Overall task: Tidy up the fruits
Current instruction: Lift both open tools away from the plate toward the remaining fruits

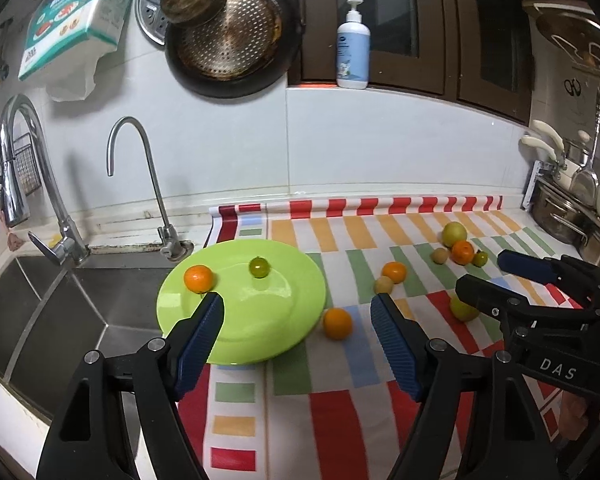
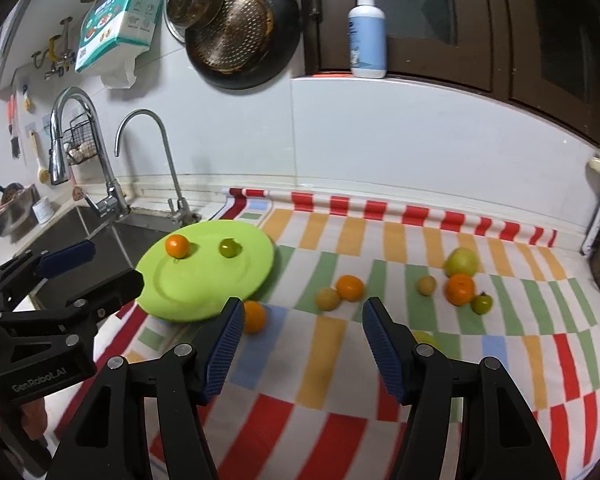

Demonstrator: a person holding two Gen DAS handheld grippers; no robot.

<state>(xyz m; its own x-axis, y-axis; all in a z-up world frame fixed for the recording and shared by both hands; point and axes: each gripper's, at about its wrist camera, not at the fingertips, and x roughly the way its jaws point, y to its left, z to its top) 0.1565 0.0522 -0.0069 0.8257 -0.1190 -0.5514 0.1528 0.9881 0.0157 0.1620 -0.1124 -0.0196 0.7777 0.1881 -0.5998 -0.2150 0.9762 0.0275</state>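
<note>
A kitchen wall hung with pans backs a desk spread with a striped cloth, and a steel sink lies to its left. A green plate sits at the cloth's left edge, just beside the sink, already carrying one orange and a small green fruit, apart from each other.

The other fruits lie loose on the cloth: a second orange just beside the plate rim, a third orange touching a pale yellow fruit farther right, and a cluster well apart near the far right, where a large yellow-green fruit and a fourth orange sit together.

The left claw hovers over the plate's near edge with its jaws spread wide and nothing between them. The right claw hangs above the cloth, likewise wide apart and empty.

The fruits look light, round and firm-skinned, so they will likely roll if nudged. Closing the ribbed pads across a fruit's widest middle, gently, seems safest; the small ones may bruise under hard pressure.
</note>
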